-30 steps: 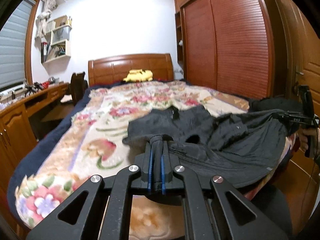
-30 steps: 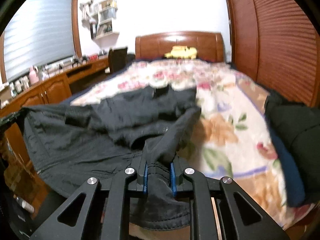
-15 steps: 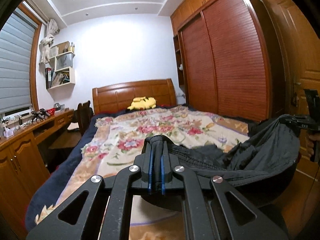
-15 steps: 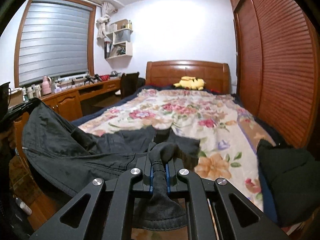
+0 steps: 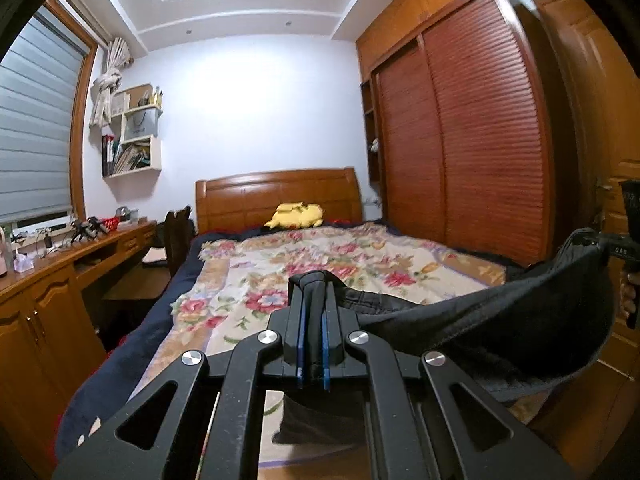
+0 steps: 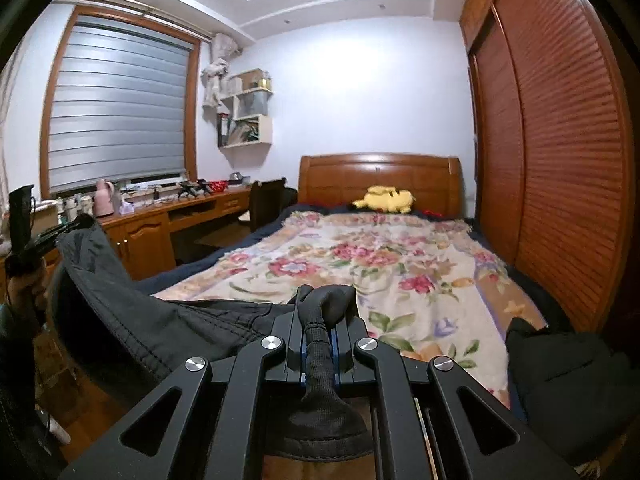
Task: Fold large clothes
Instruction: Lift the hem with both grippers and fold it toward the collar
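Note:
A black jacket (image 5: 488, 324) hangs stretched in the air between my two grippers, above the foot of the bed. My left gripper (image 5: 313, 292) is shut on one end of it; the fabric sags away to the right toward the other gripper (image 5: 624, 246) at the frame edge. In the right wrist view my right gripper (image 6: 320, 316) is shut on a ribbed cuff, and the jacket (image 6: 160, 320) runs left to the left gripper (image 6: 52, 232). Its lower part hangs out of sight below.
The bed with a floral blanket (image 5: 320, 264) lies ahead, a yellow plush toy (image 5: 298, 215) at its wooden headboard. A desk (image 5: 60, 264) and chair stand left, a louvred wardrobe (image 5: 480, 140) right. Another dark garment (image 6: 568, 376) lies on the bed's near right corner.
Both grippers have risen and lifted the jacket off the bed. It lay spread on the blanket a second ago and now hangs clear between them.

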`<action>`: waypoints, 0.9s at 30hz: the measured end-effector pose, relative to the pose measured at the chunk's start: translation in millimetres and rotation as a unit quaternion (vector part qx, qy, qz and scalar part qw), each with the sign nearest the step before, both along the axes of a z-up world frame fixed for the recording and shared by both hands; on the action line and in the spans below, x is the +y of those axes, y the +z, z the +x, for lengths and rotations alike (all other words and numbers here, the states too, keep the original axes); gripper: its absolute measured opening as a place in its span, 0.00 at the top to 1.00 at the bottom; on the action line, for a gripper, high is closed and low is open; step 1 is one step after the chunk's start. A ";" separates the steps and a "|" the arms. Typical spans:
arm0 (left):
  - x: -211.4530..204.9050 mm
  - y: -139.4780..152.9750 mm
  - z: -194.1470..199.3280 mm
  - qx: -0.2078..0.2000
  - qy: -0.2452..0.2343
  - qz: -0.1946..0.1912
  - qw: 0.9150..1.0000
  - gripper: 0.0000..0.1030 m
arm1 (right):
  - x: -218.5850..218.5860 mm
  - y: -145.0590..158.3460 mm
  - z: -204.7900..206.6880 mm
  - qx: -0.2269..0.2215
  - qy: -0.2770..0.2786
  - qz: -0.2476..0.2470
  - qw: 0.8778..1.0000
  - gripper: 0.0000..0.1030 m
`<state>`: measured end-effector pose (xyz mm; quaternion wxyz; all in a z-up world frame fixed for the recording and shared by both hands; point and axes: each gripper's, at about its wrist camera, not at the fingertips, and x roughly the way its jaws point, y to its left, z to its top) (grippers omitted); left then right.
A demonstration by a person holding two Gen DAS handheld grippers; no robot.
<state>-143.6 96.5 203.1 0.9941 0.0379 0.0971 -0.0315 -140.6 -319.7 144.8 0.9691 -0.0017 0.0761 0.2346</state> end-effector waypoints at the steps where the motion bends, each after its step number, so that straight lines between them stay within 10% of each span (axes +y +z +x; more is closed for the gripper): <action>1: 0.0 -3.9 5.9 0.006 0.005 0.002 1.000 0.93 | 4.6 -2.0 7.5 0.006 -0.004 -0.003 1.000 0.92; 27: 23.3 -157.8 230.8 0.201 0.066 0.013 0.977 0.92 | 107.6 -42.1 228.3 0.159 -0.078 -0.106 0.979 0.91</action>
